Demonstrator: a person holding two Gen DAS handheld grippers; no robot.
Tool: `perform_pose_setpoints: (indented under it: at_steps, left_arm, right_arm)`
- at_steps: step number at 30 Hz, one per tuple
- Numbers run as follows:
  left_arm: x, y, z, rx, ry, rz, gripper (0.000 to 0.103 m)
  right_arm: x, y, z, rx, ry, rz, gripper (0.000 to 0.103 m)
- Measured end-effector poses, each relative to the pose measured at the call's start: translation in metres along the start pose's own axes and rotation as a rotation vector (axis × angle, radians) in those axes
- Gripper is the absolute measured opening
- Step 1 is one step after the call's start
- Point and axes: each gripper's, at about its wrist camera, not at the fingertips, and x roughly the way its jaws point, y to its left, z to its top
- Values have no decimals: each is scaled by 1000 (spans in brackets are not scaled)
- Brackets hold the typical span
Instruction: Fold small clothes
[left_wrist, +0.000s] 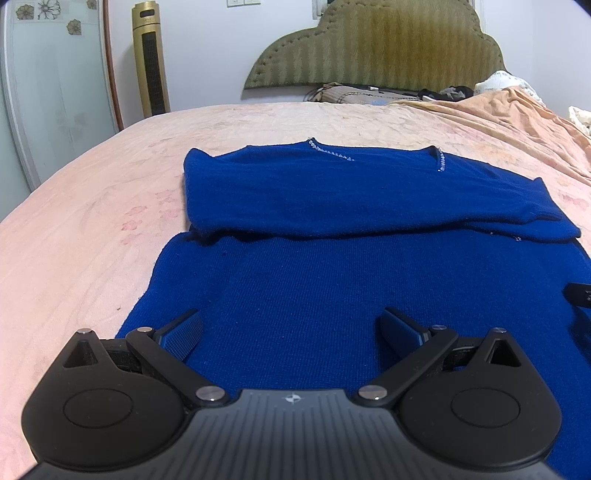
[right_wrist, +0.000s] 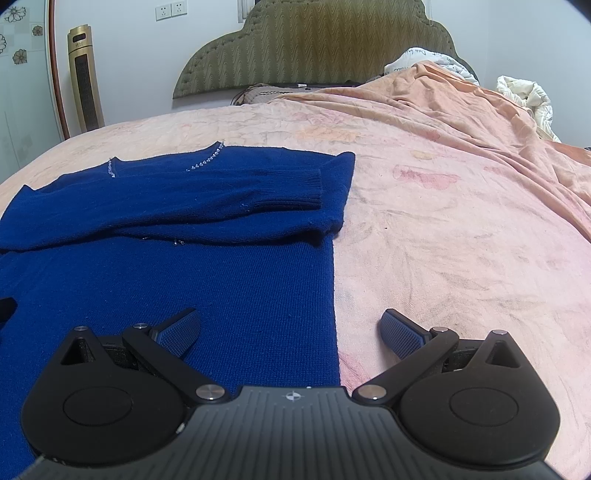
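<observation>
The blue knit sweater (left_wrist: 332, 288) lay flat on the pink bedspread (left_wrist: 92, 221), neckline toward the padded headboard (left_wrist: 373, 48). Both sleeves were folded across the chest, forming a band; a ribbed cuff (right_wrist: 314, 192) lay near the sweater's right edge. A line of rhinestones (right_wrist: 207, 160) trimmed the neckline.

The left gripper (left_wrist: 290, 334) was wide open, empty, positioned over the lower body of the sweater, both pads above blue fabric. Contact with the fabric could not be determined.

The right gripper (right_wrist: 290, 334) was also wide open and empty. It straddled the sweater's right side edge: left finger (right_wrist: 181, 332) over the knit, right finger (right_wrist: 400, 332) over the bedspread.

A gold tower fan (left_wrist: 149, 59) stood beside the bed. A rumpled orange blanket (right_wrist: 461, 110) lay at the far right.
</observation>
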Motion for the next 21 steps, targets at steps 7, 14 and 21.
perform_pose_setpoints:
  at_steps: [7,14,21]
  left_arm:
    - [-40,27,-1,62,-29,-73,103]
    - [-49,104,-5,4,58,-147,103]
    - [-44,157,-14,-111,193,-330,102]
  right_arm:
    - [-24,-18,-1,69,-3,77,103]
    - [-64,-49,-20,166,39,192,103]
    - [-92,-68,-45,180,95,311,103]
